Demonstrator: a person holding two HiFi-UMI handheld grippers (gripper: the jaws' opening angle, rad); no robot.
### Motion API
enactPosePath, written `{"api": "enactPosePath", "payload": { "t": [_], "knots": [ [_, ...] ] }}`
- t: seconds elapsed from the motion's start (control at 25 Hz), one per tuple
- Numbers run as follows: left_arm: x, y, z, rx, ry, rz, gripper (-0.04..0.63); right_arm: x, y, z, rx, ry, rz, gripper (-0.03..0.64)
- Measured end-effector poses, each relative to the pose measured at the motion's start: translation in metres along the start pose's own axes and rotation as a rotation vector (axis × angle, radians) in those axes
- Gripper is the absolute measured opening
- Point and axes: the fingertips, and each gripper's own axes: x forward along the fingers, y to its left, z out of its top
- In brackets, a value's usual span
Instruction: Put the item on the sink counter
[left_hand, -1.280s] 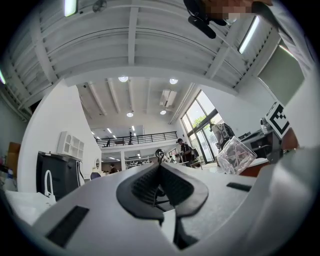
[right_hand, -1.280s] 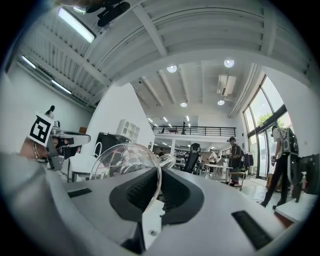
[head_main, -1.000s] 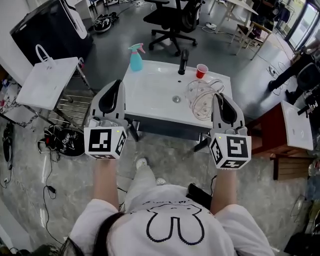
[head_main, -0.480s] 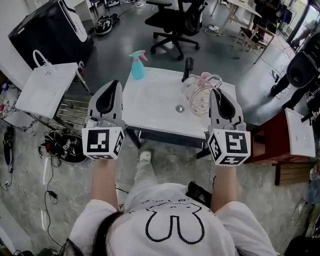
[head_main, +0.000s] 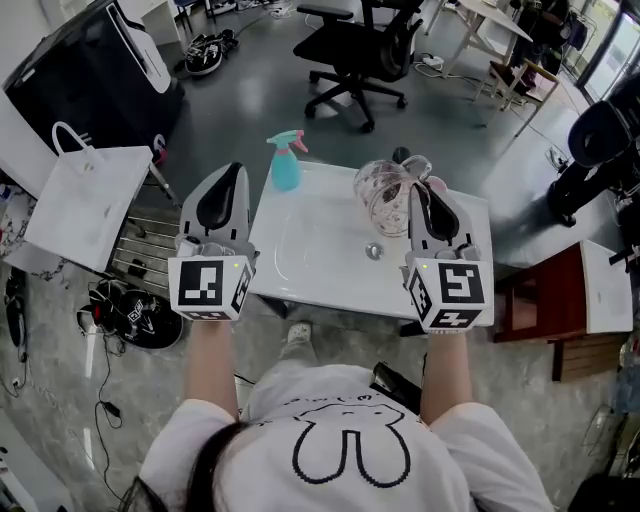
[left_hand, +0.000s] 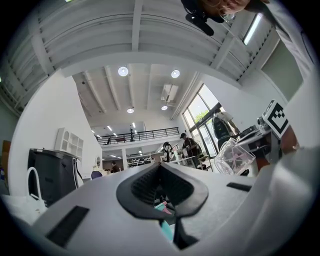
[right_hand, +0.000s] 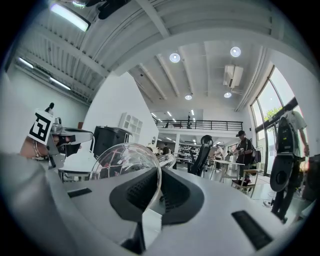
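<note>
A clear pitcher (head_main: 384, 196) hangs tilted above the back right of the white sink counter (head_main: 320, 268), over the black faucet (head_main: 401, 155). My right gripper (head_main: 420, 197) is shut on the pitcher's wall. In the right gripper view the clear rim (right_hand: 131, 161) curves up from between the jaws of the right gripper (right_hand: 150, 202). My left gripper (head_main: 229, 178) hovers beside the counter's left edge, shut on nothing. From the left gripper view, the left gripper (left_hand: 164, 196) has its pads together and the pitcher (left_hand: 234, 157) shows at the right.
A teal spray bottle (head_main: 285, 162) stands at the counter's back left corner. The drain (head_main: 374, 252) sits in the basin. A white bag (head_main: 75, 190) and a wire rack (head_main: 140, 250) are to the left, an office chair (head_main: 365, 40) behind, and a red-brown cabinet (head_main: 540, 290) to the right.
The right gripper has carried the pitcher from over the basin's right side toward the back of the counter, where it now hides the red cup. The left gripper has stayed shut beside the counter.
</note>
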Motion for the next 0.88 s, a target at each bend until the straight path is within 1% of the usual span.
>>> {"api": "enactPosePath", "payload": {
  "t": [0.24,0.44,0.68,0.88],
  "knots": [
    [0.045,0.050,-0.036,-0.018,0.024,-0.001,0.011,0.073,0.011,-0.024,0.011,0.082,-0.016,0.041],
    [0.081,0.080,-0.064,-0.042,0.043,-0.021,0.011,0.128,0.018,-0.060,0.079,0.205,-0.034,0.041],
    [0.116,0.097,-0.093,-0.069,0.066,-0.072,0.011,0.176,0.025,-0.103,0.130,0.377,-0.046,0.041],
    [0.132,0.105,-0.116,-0.103,0.091,-0.092,0.011,0.204,0.029,-0.137,0.181,0.517,-0.051,0.041]
  ]
}}
